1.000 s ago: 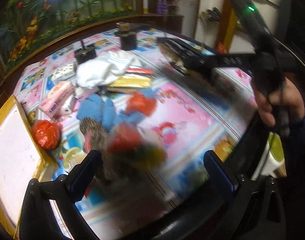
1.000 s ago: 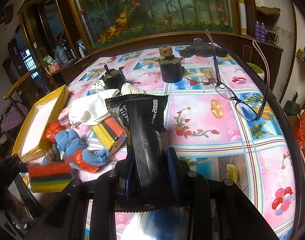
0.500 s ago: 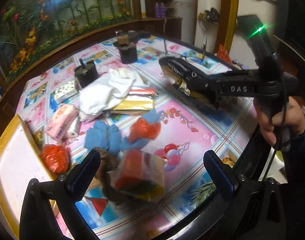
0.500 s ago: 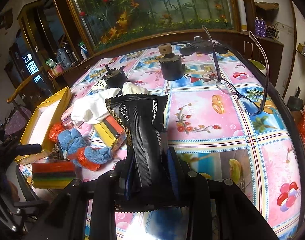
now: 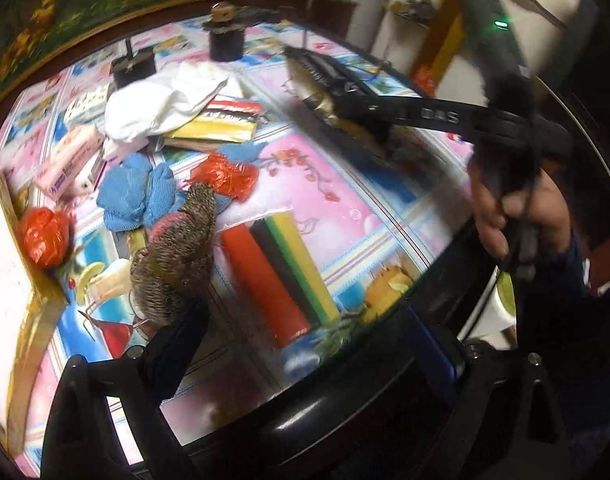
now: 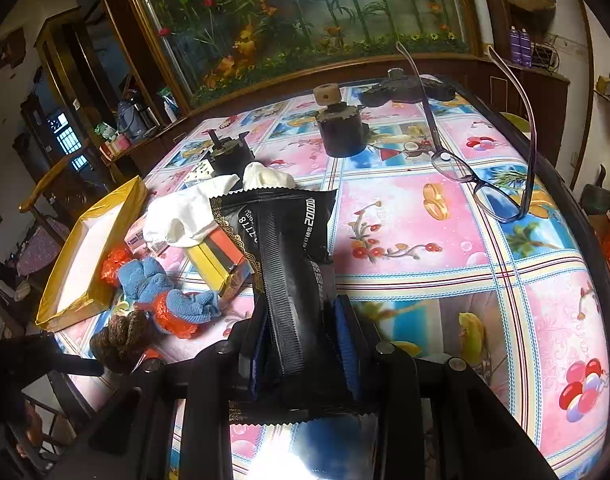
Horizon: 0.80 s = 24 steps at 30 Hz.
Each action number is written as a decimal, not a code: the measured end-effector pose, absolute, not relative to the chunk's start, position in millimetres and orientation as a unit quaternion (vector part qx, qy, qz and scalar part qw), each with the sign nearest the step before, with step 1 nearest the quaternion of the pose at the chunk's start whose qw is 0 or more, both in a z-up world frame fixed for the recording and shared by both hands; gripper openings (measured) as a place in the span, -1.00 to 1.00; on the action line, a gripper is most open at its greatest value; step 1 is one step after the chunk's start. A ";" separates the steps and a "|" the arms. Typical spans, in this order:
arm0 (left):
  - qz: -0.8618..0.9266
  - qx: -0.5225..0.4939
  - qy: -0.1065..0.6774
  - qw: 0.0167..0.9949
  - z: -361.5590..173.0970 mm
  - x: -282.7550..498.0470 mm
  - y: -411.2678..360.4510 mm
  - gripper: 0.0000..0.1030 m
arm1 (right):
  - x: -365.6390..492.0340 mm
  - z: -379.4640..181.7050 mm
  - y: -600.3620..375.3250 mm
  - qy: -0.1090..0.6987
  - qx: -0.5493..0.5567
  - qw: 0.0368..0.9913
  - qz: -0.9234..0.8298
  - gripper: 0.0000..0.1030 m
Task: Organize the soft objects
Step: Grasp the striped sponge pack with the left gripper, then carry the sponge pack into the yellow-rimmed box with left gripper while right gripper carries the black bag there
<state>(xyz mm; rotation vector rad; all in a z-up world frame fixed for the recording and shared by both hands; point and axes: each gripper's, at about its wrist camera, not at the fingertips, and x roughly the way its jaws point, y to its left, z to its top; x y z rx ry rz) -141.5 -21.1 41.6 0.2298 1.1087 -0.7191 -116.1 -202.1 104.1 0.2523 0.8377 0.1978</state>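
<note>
Item: striped sponge pack [image 5: 279, 272], lying on the surface [image 5: 377, 208] between the spread fingers of the left tool [image 5: 305, 344].

Pack sits at 12 o'clock from the left tool, long axis running 11 to 5, nearer this hand than the right. Left tool's jaws are closing around it, pads not yet touching. Brown knit piece [image 5: 177, 256] lies against the pack's 9 o'clock side, a likely snag. Right tool [image 6: 301, 344] is clamped on a black packet [image 6: 289, 264], held above the surface. Yellow box [image 6: 93, 248] lies at 10 o'clock.
</note>
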 end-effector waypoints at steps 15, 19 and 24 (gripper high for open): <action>-0.259 0.124 0.509 0.812 17.6 -134.0 -46.1 -0.24 | -123.2 106.3 -208.2 0.399 0.112 0.905 0.096 -0.35; -0.291 0.083 0.489 0.818 35.2 -137.8 -30.6 -0.25 | -124.1 107.6 -206.6 0.399 0.112 0.905 0.096 -0.35; -0.306 0.035 0.460 0.833 59.7 -134.7 -12.7 -0.25 | -123.5 114.5 -196.1 0.395 0.109 0.906 0.107 -0.35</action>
